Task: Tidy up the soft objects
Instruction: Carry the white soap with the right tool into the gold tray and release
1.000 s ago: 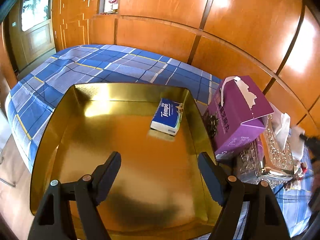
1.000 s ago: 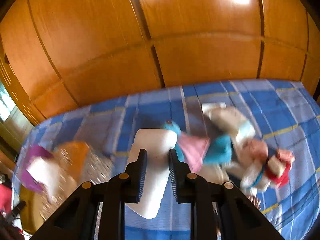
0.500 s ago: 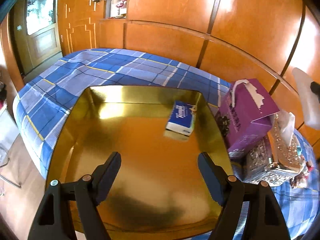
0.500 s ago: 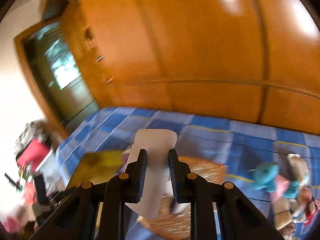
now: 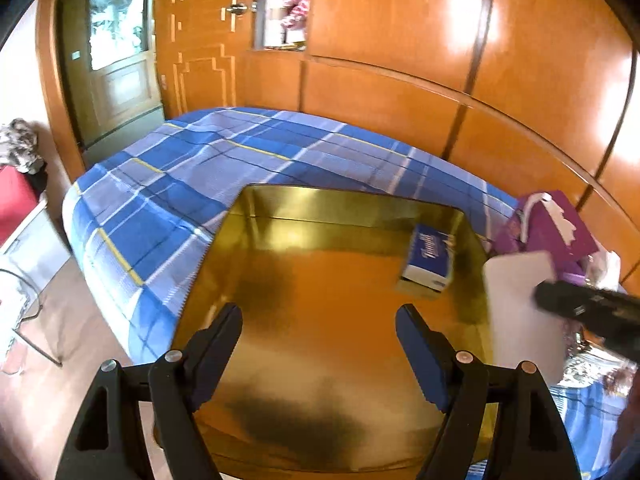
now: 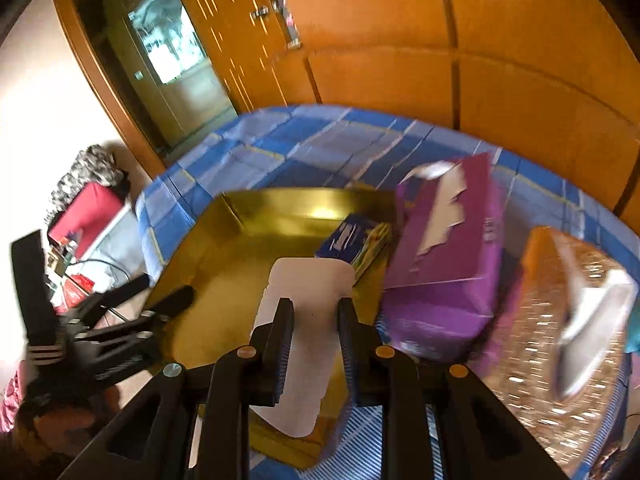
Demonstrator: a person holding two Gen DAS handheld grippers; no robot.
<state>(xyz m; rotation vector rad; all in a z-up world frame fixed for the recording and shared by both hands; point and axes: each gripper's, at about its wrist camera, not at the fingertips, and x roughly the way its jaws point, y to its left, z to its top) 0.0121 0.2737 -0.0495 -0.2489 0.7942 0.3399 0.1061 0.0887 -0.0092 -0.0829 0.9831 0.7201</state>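
My right gripper (image 6: 314,336) has its jaws clamped on a white pack (image 6: 308,320), held over the near edge of the gold tray (image 5: 320,216) on the bed (image 5: 200,168). My left gripper (image 5: 320,344) hangs wide and empty above the tray, where a blue pack (image 5: 430,256) lies beside a purple box (image 6: 452,248).

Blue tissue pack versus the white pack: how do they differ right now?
The blue tissue pack lies inside the gold tray, near its far right corner; the white pack is held in the air over the tray's right edge. The blue pack is printed; the white pack looks plain. No gripper touches the blue pack; the right gripper is shut on the white pack. Both are flat and rectangular.
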